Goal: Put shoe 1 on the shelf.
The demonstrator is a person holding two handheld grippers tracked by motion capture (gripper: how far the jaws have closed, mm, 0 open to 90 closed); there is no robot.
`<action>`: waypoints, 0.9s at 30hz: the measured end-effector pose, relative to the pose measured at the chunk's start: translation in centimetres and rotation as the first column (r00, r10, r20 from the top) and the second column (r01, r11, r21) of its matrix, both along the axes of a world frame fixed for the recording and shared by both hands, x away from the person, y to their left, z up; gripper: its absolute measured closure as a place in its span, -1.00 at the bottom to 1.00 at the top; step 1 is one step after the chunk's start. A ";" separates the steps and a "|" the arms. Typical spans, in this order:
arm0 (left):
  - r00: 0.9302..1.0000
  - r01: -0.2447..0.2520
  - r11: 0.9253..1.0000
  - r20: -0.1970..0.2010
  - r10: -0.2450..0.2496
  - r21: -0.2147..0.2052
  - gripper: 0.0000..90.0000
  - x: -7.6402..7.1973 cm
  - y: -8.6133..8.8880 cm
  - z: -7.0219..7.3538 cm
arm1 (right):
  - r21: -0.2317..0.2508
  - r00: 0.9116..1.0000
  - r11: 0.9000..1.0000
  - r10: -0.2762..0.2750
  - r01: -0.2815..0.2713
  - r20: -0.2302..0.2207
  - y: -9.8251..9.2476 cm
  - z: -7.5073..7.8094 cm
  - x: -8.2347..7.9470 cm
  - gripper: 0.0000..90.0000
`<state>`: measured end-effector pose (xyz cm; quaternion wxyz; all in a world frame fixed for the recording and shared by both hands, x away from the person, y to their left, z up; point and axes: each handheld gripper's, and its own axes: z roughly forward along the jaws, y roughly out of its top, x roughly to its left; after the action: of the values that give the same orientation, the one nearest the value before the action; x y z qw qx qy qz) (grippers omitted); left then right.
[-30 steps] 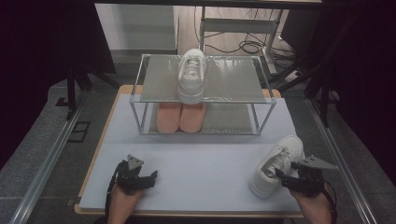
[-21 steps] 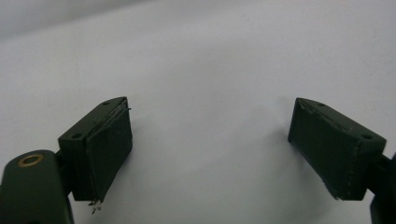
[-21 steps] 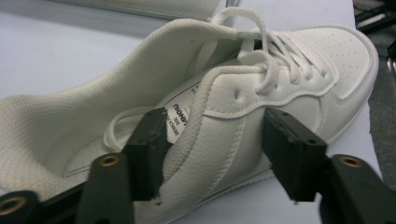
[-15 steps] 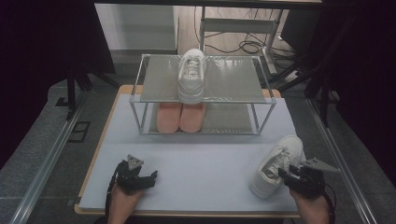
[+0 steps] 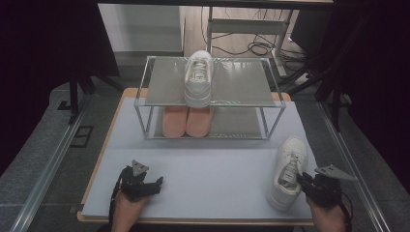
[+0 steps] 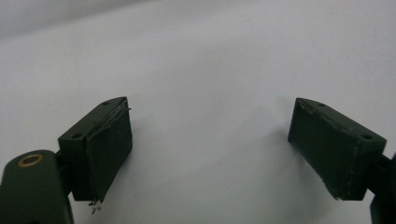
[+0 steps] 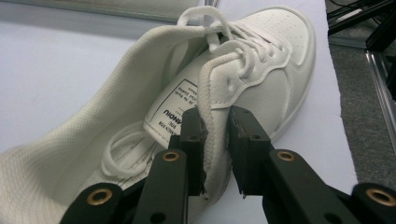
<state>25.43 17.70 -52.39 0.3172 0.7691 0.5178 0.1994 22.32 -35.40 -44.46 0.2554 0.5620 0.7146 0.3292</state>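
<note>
At the near left of the desk (image 5: 203, 159), the left tongs (image 5: 153, 183) rest wide apart, holding nothing, bare surface around them. Centre far stands a two-tier rack (image 5: 270, 104) (shoes on both levels). Near the right edge, the right tongs (image 5: 303, 180), just closing, pinch the collar of the white sneaker (image 5: 289, 169).

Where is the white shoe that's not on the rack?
In the high view, the white shoe lies on the table's right front corner, its collar between the right gripper's jaws, in front of the rack.
</note>
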 end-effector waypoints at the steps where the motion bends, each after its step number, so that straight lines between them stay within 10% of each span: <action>1: 1.000 0.000 1.000 0.000 0.000 0.001 -0.70 0.0 0.0 0.0 | 0.003 1.000 1.000 0.001 -0.001 0.000 -0.1 0.0 0.0 0.71; 27: 1.000 0.000 1.000 -0.001 0.000 0.000 -0.70 0.0 0.0 0.0 | 0.078 0.994 0.992 0.093 -0.097 0.059 0.9 1.0 -0.2 0.85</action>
<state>25.43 17.71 -52.39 0.3171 0.7690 0.5182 0.1991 22.10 -34.53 -43.42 0.2361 0.5279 0.7192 0.3851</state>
